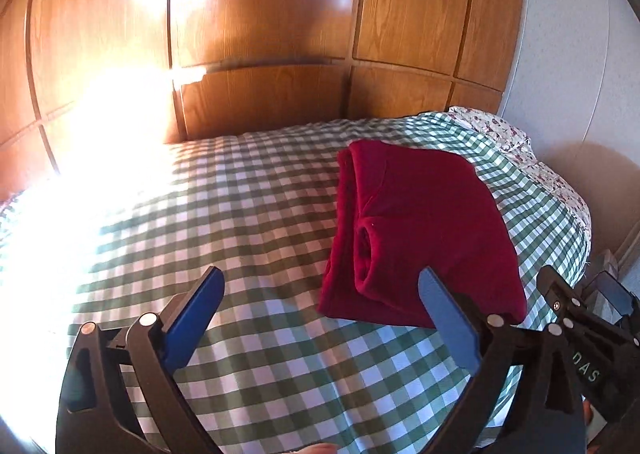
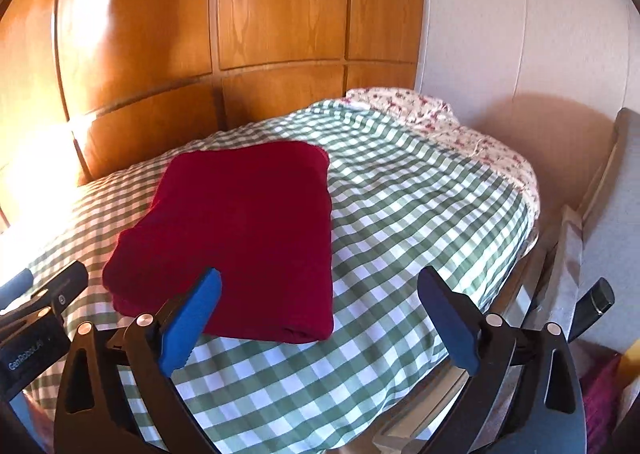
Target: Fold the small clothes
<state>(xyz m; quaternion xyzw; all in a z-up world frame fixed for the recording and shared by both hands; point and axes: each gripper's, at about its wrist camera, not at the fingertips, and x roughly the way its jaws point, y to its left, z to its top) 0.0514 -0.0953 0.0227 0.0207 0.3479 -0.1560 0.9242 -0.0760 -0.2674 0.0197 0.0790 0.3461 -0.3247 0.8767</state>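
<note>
Crimson folded garment lies at two o'clock on the checked bedspread in the left wrist view, rolled edges showing; left gripper gapes, empty. Right wrist view: garment smooth, at ten o'clock; right gripper spread wide, empty.

The premises were a home bedroom: a bed with green checked cover, a floral pillow, and a panelled wooden wardrobe stood behind.
</note>
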